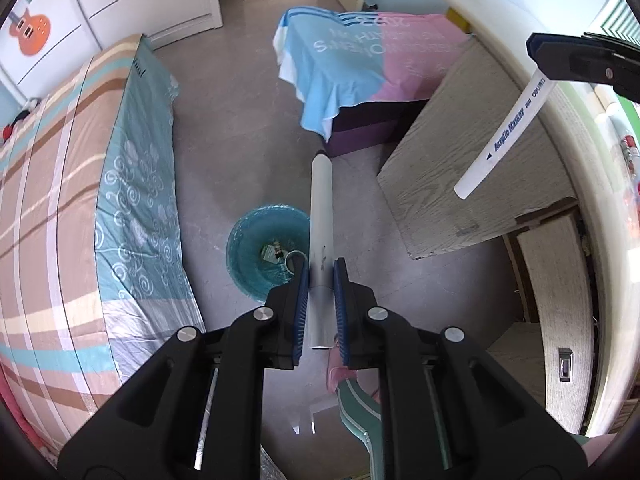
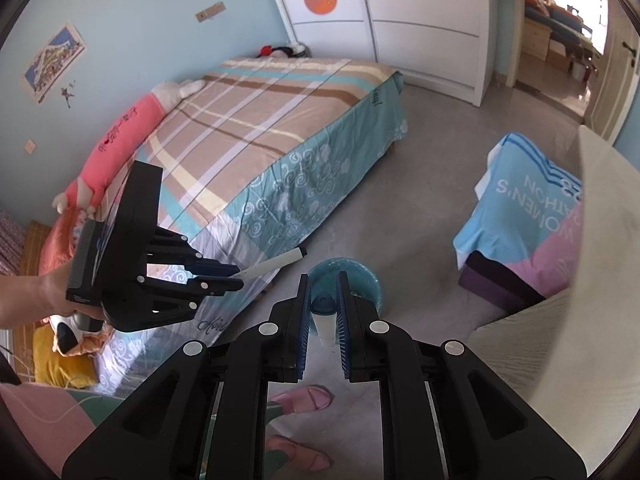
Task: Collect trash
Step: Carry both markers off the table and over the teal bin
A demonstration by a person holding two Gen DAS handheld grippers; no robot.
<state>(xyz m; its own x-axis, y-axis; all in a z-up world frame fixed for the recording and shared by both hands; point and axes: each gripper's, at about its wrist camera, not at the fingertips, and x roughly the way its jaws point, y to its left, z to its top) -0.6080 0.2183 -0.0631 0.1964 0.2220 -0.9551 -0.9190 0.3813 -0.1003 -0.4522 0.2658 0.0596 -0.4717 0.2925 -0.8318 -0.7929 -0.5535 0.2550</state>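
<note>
Both fingers of the left gripper [image 1: 321, 276] squeeze a long white marker [image 1: 322, 240] between their blue pads [image 1: 301, 304]; the marker sticks out far past the tips, with its dark tip pointing away; its back end is cut off from sight behind the pads; the right gripper [image 2: 323, 300] pinches a second white marker [image 2: 324, 316] with a blue end, seen end-on, so most of its length is hard to make out; from the left wrist view that same marker shows blue letters too small to read fully; a round blue trash bin [image 1: 244, 236] stands on the grey floor [image 1: 224, 120] just beside the striped bed [image 1: 80, 200]; the left marker crosses over the bin's right edge in the picture; some small scraps lie at the bottom, too small to name; a bare hand [image 2: 44, 292] holds the left gripper near the bed; pink slippers [image 2: 304, 398] peek out between the black arms, partly hidden.
</note>
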